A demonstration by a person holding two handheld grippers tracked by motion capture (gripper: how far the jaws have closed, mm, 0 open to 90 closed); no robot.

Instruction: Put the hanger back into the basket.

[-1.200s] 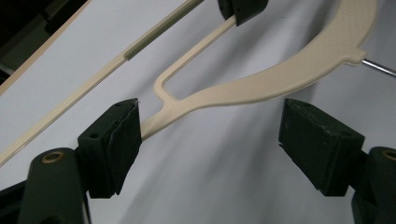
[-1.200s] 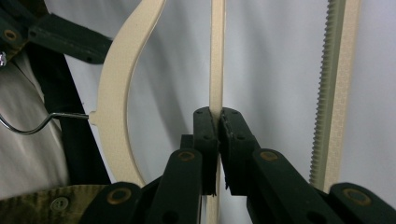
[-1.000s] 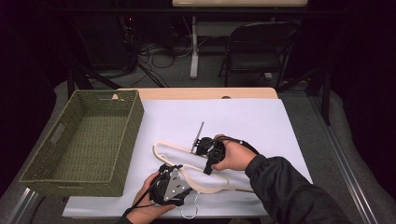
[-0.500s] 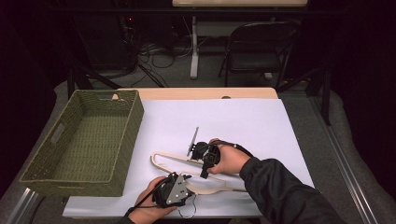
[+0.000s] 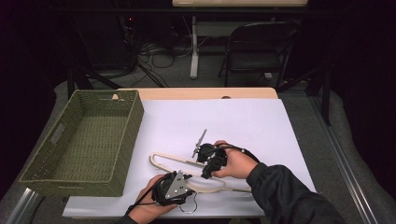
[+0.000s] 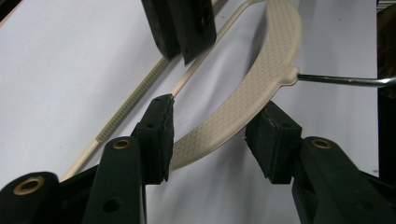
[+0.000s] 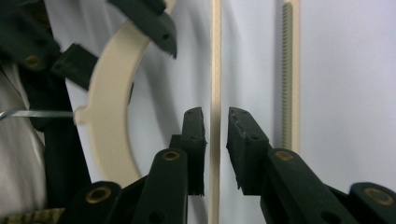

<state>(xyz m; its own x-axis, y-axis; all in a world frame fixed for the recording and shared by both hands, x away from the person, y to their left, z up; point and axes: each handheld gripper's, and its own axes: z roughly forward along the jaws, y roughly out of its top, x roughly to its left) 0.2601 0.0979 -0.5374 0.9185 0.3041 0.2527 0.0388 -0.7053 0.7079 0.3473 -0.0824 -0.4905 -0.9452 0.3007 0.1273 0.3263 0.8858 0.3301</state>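
White paper sheet (image 5: pixel 243 126) covers the wooden table, dark room behind with a folding chair (image 5: pixel 254 51) and floor cables. Woven green basket (image 5: pixel 84 140) sits at the table's left edge, well apart from the work. Cream plastic coat hanger (image 5: pixel 161 160) lies flat on the sheet near the front edge, its metal hook (image 6: pixel 345 80) pointing toward the person. Left gripper (image 6: pixel 210 135) straddles the hanger's curved shoulder just beside the hook neck; its jaws have just been closing, with the shoulder between them. The left pad touches the shoulder's edge, the right pad stands off it with a visible gap, so no clamp yet. Right gripper (image 7: pixel 215 140) sits over the hanger's thin rod; its jaws have just been opening, and a slim gap shows on both sides of the rod, pads not pressing. Ribbed lower bar (image 7: pixel 287 74) runs parallel just beside that rod. Both hands rest low on the sheet.
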